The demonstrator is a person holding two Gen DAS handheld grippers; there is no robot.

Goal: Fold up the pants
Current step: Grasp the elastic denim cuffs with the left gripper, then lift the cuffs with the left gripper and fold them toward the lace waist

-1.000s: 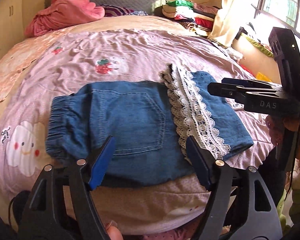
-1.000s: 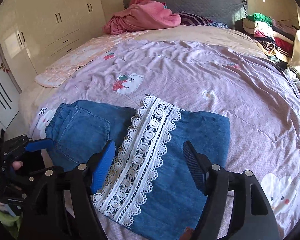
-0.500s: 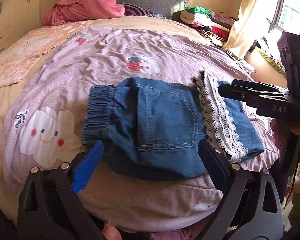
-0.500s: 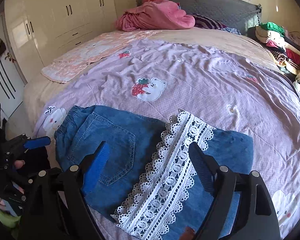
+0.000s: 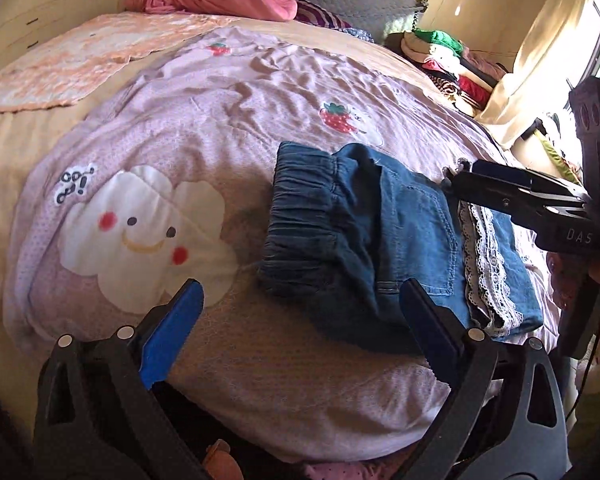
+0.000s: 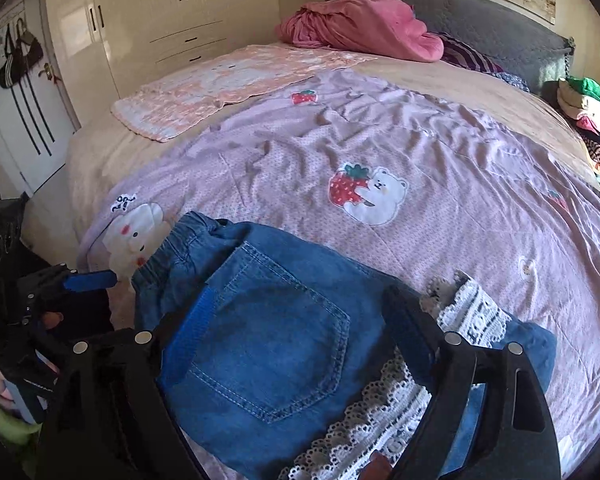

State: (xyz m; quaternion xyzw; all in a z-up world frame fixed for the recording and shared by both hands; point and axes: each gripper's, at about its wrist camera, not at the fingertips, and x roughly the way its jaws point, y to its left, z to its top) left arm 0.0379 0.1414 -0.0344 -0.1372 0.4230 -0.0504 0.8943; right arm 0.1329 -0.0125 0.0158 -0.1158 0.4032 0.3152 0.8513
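The folded blue denim pants (image 5: 384, 248) lie near the front edge of the bed, elastic waistband to the left, white lace hem (image 5: 486, 264) to the right. They fill the lower middle of the right wrist view (image 6: 276, 340). My left gripper (image 5: 300, 320) is open and empty, low at the bed's edge, left of the pants. My right gripper (image 6: 300, 332) is open and empty, hovering just above the back pocket; it also shows in the left wrist view (image 5: 524, 196).
The pink bedspread (image 5: 204, 128) with cartoon prints covers the bed. A pink blanket heap (image 6: 356, 28) and an orange mat (image 6: 228, 84) lie further back. Stacked folded clothes (image 5: 444, 56) sit at the far right. White wardrobes (image 6: 160, 20) stand left.
Both grippers have swung left over the pants. The left one now points at the cloud print left of the waistband; the right one is over the back pocket. Pants unmoved.
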